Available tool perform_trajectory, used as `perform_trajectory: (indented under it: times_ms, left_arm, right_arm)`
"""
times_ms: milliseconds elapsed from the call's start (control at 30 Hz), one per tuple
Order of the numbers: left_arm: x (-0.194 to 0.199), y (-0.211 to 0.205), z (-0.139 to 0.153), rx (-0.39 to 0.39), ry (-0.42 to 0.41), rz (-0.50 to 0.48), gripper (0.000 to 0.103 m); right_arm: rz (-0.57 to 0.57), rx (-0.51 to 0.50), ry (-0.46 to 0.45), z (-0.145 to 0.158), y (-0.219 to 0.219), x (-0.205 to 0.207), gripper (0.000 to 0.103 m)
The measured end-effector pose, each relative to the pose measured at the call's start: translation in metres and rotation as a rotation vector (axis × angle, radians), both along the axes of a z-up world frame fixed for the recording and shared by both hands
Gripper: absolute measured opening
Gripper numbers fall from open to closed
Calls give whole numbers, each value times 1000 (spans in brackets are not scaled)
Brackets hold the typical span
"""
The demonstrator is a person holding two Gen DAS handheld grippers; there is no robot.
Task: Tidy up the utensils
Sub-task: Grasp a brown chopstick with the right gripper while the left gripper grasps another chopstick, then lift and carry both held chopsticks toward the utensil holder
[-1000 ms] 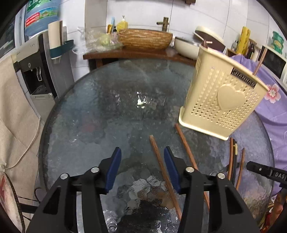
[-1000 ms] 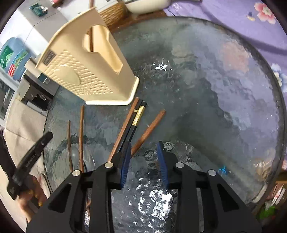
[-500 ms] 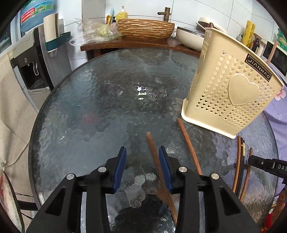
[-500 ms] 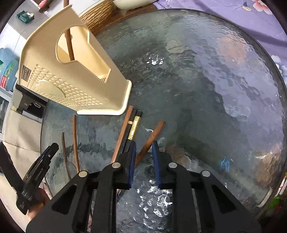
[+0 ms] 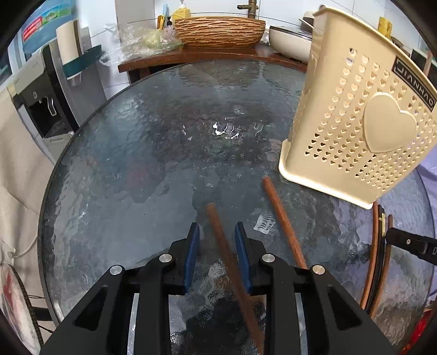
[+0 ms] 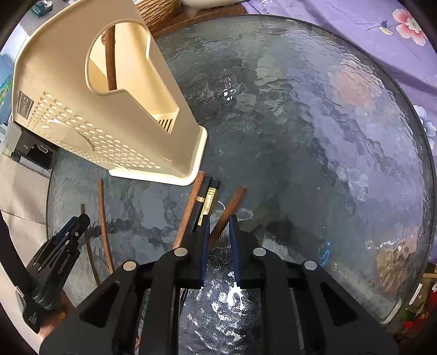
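On the round glass table (image 5: pixel 136 163) stands a cream perforated utensil holder (image 5: pixel 368 123), with one brown chopstick (image 6: pixel 110 60) upright inside it. My left gripper (image 5: pixel 217 232) is closing around a brown chopstick (image 5: pixel 215 224) that lies flat; small gaps show on both sides of it. A second brown chopstick (image 5: pixel 284 218) lies just to its right. My right gripper (image 6: pixel 218 232) is closing over another brown chopstick (image 6: pixel 232 202), its pads close to the stick but not pressing it. A brown chopstick (image 6: pixel 191 207) and a black gold-banded one (image 6: pixel 209 199) lie beside it.
A wooden counter (image 5: pixel 191 57) behind the table carries a woven basket (image 5: pixel 218 30) and a white pot (image 5: pixel 289 41). A water dispenser (image 5: pixel 41 90) stands at the left. Purple floral cloth (image 6: pixel 368 24) borders the table's far side in the right wrist view.
Both grippers have narrowed their jaws and come in closer to the table. Each now has a brown chopstick lying between its pads.
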State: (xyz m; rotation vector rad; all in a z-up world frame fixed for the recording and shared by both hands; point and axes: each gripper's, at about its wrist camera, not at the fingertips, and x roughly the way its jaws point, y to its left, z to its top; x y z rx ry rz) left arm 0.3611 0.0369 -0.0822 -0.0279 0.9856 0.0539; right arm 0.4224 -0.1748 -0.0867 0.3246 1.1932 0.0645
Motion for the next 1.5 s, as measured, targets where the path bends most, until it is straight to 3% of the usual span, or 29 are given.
perform_trajectory:
  times_ms: [200,367,767,1500]
  left_arm:
    - [4,-5,1,-12,12,-12,12]
    - [5,-10,1,-12,7,-12,9]
    - [-4,-13,6,-25,-13,-23,7]
    - [-50,-15,89,-97,-212,-98,7]
  right_arm:
    - [-22,31,0,-2,-7,10,13]
    - [-32,55,-7,-1,-23,16,7]
    - [13,47,-90,11,-46,8,7]
    - [155,76,-402,110,-56,-63,7]
